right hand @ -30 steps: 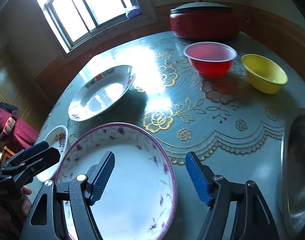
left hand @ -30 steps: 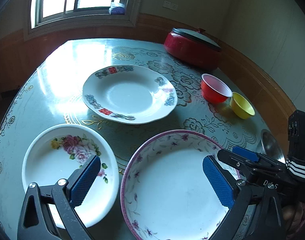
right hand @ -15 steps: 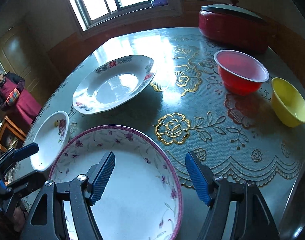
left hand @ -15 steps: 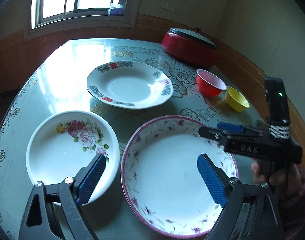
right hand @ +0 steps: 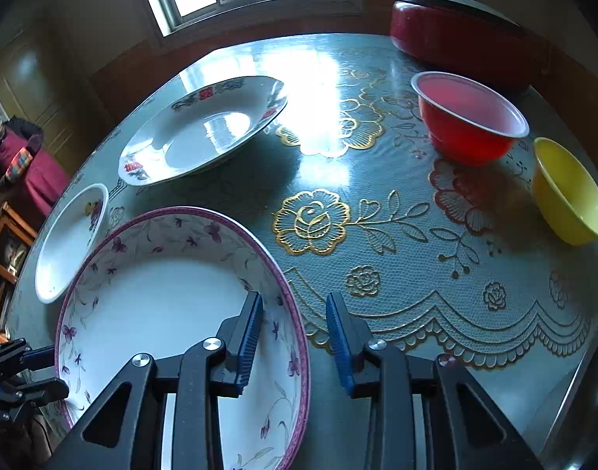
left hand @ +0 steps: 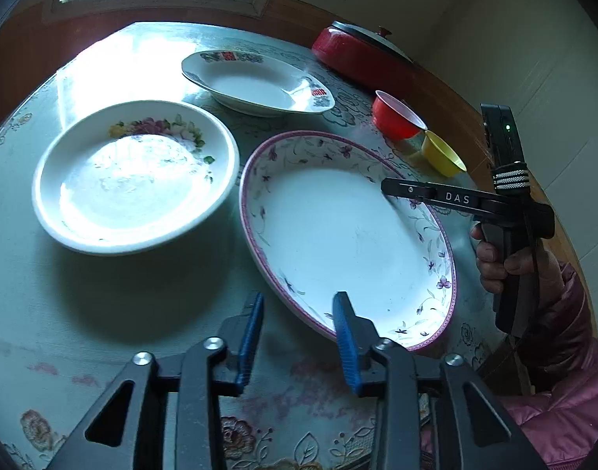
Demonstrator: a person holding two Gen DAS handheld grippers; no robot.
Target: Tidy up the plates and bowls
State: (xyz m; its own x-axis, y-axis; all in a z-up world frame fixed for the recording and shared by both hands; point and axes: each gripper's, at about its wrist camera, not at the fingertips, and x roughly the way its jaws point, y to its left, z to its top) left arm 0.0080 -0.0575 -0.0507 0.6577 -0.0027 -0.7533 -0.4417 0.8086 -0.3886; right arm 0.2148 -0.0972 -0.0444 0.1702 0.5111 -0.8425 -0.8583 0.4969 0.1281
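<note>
Daylight from a window falls on a round desk (left hand: 103, 313) under a floral cover. Seen from the left wrist, the left gripper (left hand: 299, 333) is parted, its pads straddling the near rim of the purple-rimmed plate (left hand: 338, 235) without pinching it, as far as I can tell. Just beside that plate lies the flowered white bowl (left hand: 134, 176), almost touching it; farther off are the red-marked plate (left hand: 255, 82), a red bowl (left hand: 396, 117), a yellow bowl (left hand: 441, 154) and a red lidded pot (left hand: 361, 55).

From the right wrist, the right gripper (right hand: 295, 337) is likewise spread, straddling the plate's opposite rim (right hand: 299, 337). To lift well, both should likely clamp the rim squarely and rise together, keeping it level. Nothing blocks the way, though the close-set white bowl (right hand: 69, 243) could be knocked.
</note>
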